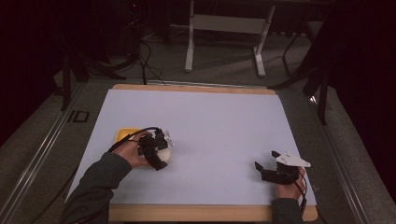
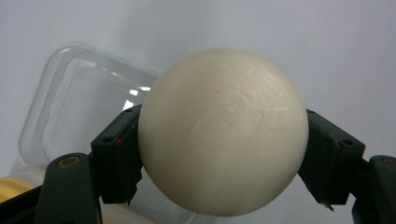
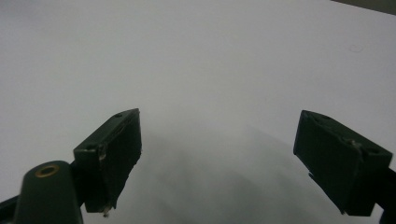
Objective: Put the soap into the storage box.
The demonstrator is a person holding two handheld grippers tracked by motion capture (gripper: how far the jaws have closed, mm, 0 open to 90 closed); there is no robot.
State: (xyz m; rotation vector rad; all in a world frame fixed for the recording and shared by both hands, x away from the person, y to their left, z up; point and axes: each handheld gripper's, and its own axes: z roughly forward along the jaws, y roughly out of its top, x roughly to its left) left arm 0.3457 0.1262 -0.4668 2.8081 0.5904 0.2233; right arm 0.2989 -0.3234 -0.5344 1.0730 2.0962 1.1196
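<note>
White ball (image 2: 223, 133), round w/ no long axis, clamped in left hand-held gripper (image 2: 223, 154); right hand-held gripper (image 3: 219, 158) jaws apart.

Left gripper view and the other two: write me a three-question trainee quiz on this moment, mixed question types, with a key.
1. True or false: the left gripper is shut on the white ball.
2. The right gripper is: A) open, B) holding a lid, C) holding the ball.
3. Fill in: behind the ball lies a clear plastic ____.

Key: 1 true; 2 A; 3 container.
</note>
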